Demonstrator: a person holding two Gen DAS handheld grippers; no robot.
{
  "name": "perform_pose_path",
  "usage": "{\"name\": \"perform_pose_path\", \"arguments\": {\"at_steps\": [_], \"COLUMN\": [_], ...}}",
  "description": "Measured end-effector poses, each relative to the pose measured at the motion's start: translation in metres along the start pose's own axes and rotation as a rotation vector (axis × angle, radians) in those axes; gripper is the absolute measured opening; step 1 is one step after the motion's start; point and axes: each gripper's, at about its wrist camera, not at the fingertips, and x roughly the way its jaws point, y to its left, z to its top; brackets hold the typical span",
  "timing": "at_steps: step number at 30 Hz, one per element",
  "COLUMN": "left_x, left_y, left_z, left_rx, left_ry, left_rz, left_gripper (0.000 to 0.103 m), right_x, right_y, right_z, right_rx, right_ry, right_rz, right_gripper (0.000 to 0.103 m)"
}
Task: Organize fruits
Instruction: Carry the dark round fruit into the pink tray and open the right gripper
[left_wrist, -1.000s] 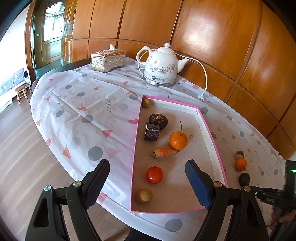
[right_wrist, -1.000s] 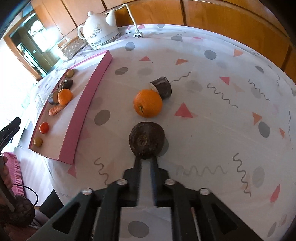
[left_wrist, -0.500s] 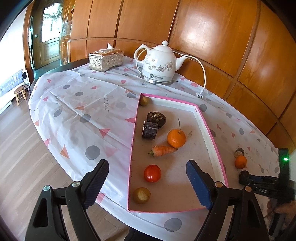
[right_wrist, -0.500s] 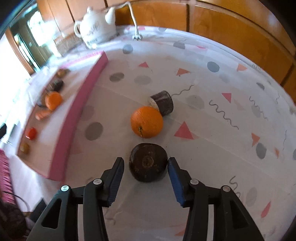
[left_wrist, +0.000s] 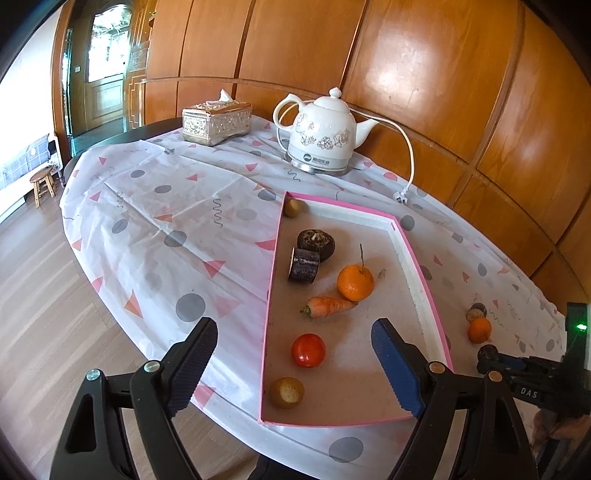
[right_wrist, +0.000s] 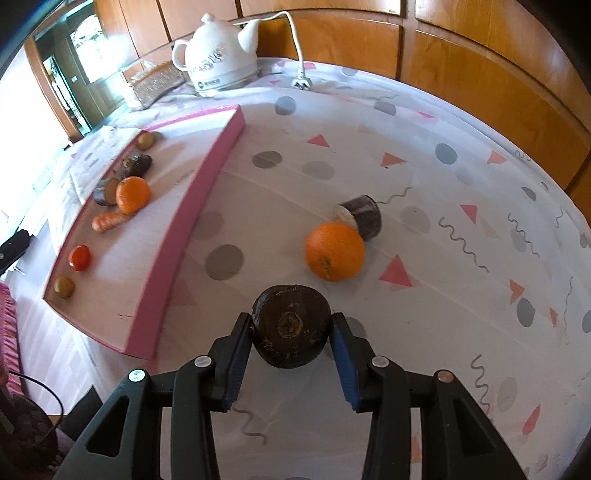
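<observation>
A pink-rimmed tray (left_wrist: 424, 295) holds a tomato (left_wrist: 308, 350), a carrot (left_wrist: 328, 305), a small orange (left_wrist: 355, 282), two dark pieces and two brown balls. My left gripper (left_wrist: 293, 326) hangs open above the tray's near end, holding nothing. To the right of the tray, my right gripper (right_wrist: 291, 325) is closing its jaws around a dark round fruit (right_wrist: 290, 314), and both blue pads touch its sides. Just beyond it on the cloth lie a large orange (right_wrist: 334, 251) and a dark cut cylinder (right_wrist: 364, 216).
A white kettle (left_wrist: 321, 136) with its cord and plug (left_wrist: 400, 197) stands at the back, with a tissue box (left_wrist: 216, 120) to its left. The patterned cloth (left_wrist: 166, 221) drops off at the table's near edge. Wood panelling runs behind the table.
My right gripper opened from shut, moved forward around the dark round fruit and closed in on its sides. The left gripper stayed open in the same place.
</observation>
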Motion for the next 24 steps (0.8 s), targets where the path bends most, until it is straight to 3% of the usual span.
{"name": "perform_pose_path", "arguments": {"at_steps": [12, 24], "left_x": [-0.003, 0.003], "left_y": [0.01, 0.03], "left_z": [0.003, 0.008], "left_rx": [-0.037, -0.088], "left_ry": [-0.006, -0.005], "left_rz": [0.016, 0.044], "left_gripper": [0.087, 0.087], "right_x": [-0.015, 0.018], "right_y": [0.057, 0.117], "right_z": [0.025, 0.06], "right_rx": [-0.077, -0.169], "right_ry": [-0.064, -0.017], "right_rz": [0.128, 0.164], "right_gripper": [0.043, 0.043]}}
